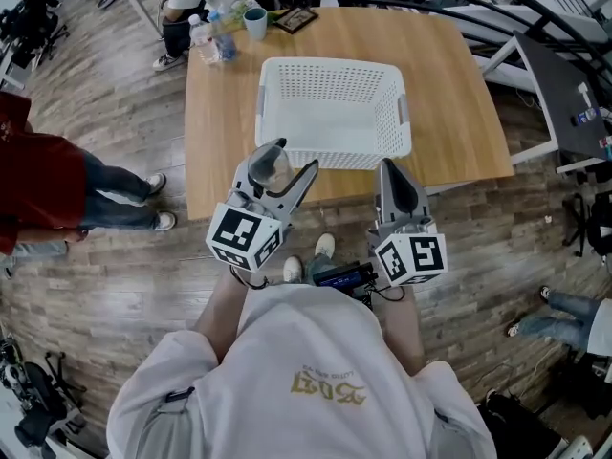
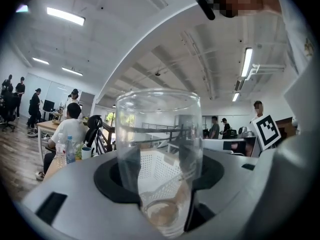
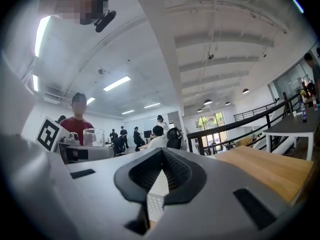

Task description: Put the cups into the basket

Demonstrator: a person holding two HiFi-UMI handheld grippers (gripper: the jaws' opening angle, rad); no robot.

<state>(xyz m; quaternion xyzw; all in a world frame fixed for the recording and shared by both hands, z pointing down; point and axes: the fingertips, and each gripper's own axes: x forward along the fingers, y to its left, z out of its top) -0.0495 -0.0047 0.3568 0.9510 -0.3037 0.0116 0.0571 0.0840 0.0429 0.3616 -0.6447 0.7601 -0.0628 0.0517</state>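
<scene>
Left tongs (image 1: pixel 290 163) grip a clear cup (image 1: pixel 268 166), right tongs (image 1: pixel 387 168) closed and empty, beside the white basket (image 1: pixel 335 157)

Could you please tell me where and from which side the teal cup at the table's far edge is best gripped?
Probably around its side wall, below the rim, approaching from the near side with the free right claw: the teal cup stands upright, and bottles crowd its left.

Left gripper (image 1: pixel 293 161) points forward and tips up, jaws closed on a clear cup (image 1: pixel 269 167). Right gripper (image 1: pixel 388 166) sits beside it, apart, also tipped up, jaws together with nothing between. Left forearm (image 1: pixel 222 304) and right forearm (image 1: pixel 402 316) reach forward from the torso
</scene>
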